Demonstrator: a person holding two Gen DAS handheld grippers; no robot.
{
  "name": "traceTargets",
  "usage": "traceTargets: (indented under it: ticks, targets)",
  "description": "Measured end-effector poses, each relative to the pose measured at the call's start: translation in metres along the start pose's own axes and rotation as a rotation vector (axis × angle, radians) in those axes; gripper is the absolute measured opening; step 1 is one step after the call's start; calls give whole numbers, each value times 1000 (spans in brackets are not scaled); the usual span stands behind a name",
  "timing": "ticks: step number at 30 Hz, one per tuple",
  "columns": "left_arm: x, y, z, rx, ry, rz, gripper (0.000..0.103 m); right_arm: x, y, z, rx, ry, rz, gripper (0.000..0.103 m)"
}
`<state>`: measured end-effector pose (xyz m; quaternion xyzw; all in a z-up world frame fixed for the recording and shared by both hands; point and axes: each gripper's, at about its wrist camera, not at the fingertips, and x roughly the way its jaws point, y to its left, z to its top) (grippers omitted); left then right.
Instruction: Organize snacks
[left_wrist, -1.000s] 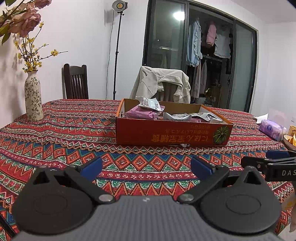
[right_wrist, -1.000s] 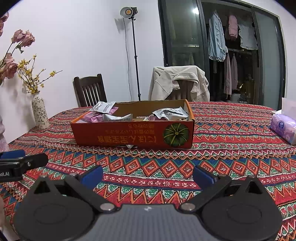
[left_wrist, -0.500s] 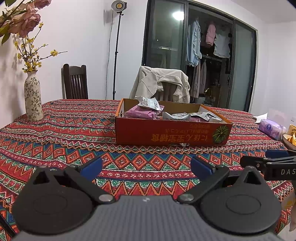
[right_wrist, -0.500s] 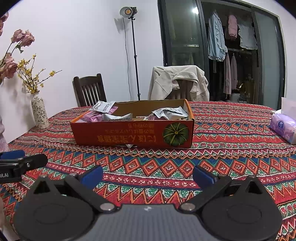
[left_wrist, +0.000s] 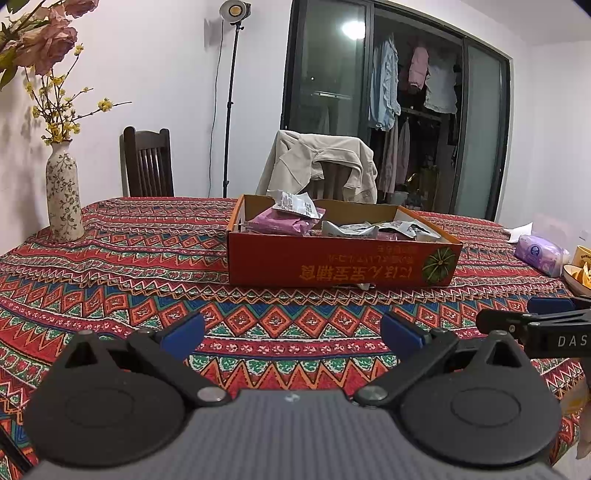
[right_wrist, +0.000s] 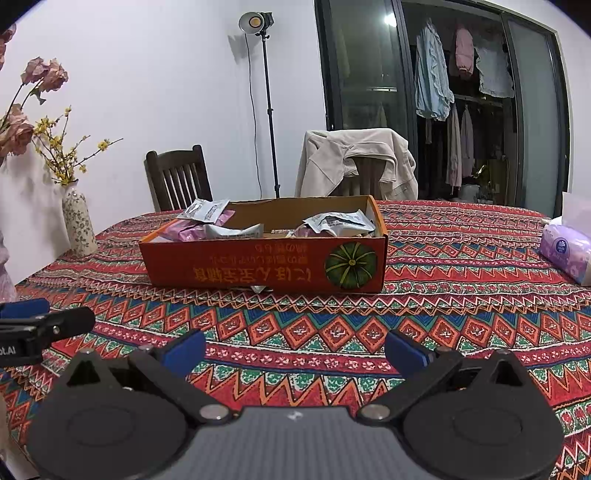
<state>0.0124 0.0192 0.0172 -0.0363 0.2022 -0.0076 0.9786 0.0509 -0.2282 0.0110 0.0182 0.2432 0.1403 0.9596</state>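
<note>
Currently: orange cardboard box mid-worktop, holding purple and silver snack packets. Left tongs and right tongs: both spread wide, empty, well short of the box.

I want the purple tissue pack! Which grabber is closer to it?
The right gripper. The purple tissue pack lies on the table's right side, ahead and right of it. The left gripper is farther left, with the right one between it and the pack.
</note>
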Motion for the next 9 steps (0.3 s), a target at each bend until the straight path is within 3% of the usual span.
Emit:
traceTargets:
  ticks: [9]
  targets:
    - [1, 1, 0, -3, -7, 4, 103, 0, -1, -5, 0, 5, 1, 103]
